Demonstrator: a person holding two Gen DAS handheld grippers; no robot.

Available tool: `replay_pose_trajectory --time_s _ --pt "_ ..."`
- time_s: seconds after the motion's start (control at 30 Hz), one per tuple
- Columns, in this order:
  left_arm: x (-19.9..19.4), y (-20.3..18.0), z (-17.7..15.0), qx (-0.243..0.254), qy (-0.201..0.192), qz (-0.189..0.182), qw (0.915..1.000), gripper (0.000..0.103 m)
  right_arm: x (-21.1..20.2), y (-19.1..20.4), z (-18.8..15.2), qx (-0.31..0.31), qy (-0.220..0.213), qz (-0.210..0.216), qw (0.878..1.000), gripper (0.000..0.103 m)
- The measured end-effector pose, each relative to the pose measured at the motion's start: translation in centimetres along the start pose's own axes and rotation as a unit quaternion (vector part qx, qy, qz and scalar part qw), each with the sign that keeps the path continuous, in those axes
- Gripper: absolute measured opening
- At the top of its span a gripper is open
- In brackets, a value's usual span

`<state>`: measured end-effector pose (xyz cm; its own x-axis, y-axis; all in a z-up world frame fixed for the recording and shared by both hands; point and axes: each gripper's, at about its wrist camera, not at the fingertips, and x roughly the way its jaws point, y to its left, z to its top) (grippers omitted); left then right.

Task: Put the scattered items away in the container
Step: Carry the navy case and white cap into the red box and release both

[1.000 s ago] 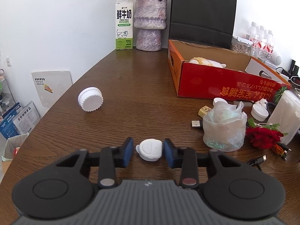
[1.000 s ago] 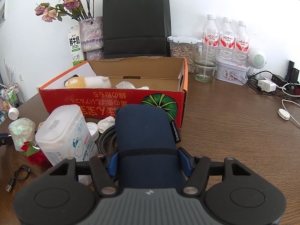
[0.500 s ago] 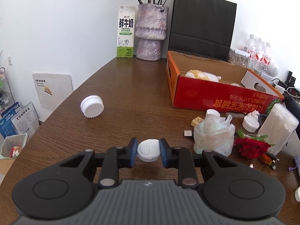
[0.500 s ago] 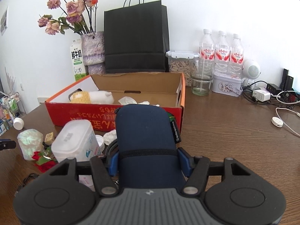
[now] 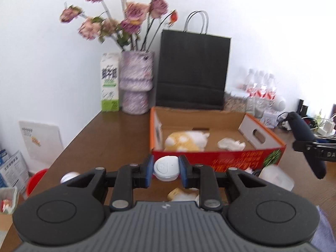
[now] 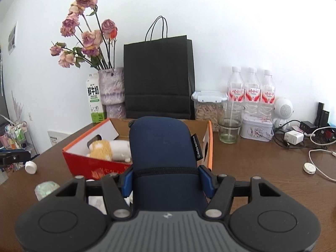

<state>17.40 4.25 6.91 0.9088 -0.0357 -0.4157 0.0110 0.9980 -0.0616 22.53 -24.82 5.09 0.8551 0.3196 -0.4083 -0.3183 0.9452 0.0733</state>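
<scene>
The tidying is partly done, judging by how things lie. The red cardboard box [image 5: 218, 159] sits on the wooden table [image 5: 109, 134] and already holds two things: a yellow-and-white plush toy [image 5: 182, 141] and a crumpled white tissue [image 5: 231, 143]. Two more items are lifted off the table but not yet over the box. The left gripper [image 5: 166, 169] is clamped on a small white round case [image 5: 166, 168], held just in front of the box's near wall. The right gripper [image 6: 168, 179] is clamped on a dark blue soft pouch [image 6: 163, 155], whose far end reaches over the box's front edge in the right wrist view. Left to collect, as far as the pictures show, are one white jar lid [image 6: 30, 167] lying out on the table to the left, one translucent plastic bag [image 6: 46, 190] with something pale inside, one white plastic tub [image 5: 275, 177] near the box's corner, and one small yellow block [image 5: 175, 193] just below the left gripper; other small bits there are too hidden to count. Along the wall stand one black paper bag [image 6: 157, 77], one vase of dried roses [image 6: 111, 92], one milk carton [image 6: 94, 98] and three water bottles [image 6: 251, 90], which look like fixtures rather than clutter.
</scene>
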Motion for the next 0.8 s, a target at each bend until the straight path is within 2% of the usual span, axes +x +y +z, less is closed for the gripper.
replay_pose_trajectory --time_s 0.23,0.4,0.6,0.8 --pt "3.1 -3.3 4.3 0.015 -0.017 -0.039 0.9990 0.026 2.5 0.5 3.8 -0.001 -0.019 0.002 1.000 0.061" --pt "6.4 -6.4 6.8 0.059 -0.015 -0.041 0.9974 0.026 5.5 0.9 6.0 -0.013 -0.012 0.001 1.000 0.061" --pt "12.0 -8.9 8.2 0.078 0.024 -0.033 0.9961 0.026 9.9 1.0 7.8 -0.026 0.018 -0.006 0.999 0.061" --pt "18.8 -9.7 7.8 0.059 0.117 -0.039 0.9906 0.026 15.3 0.1 7.4 -0.027 0.079 -0.008 0.996 0.061"
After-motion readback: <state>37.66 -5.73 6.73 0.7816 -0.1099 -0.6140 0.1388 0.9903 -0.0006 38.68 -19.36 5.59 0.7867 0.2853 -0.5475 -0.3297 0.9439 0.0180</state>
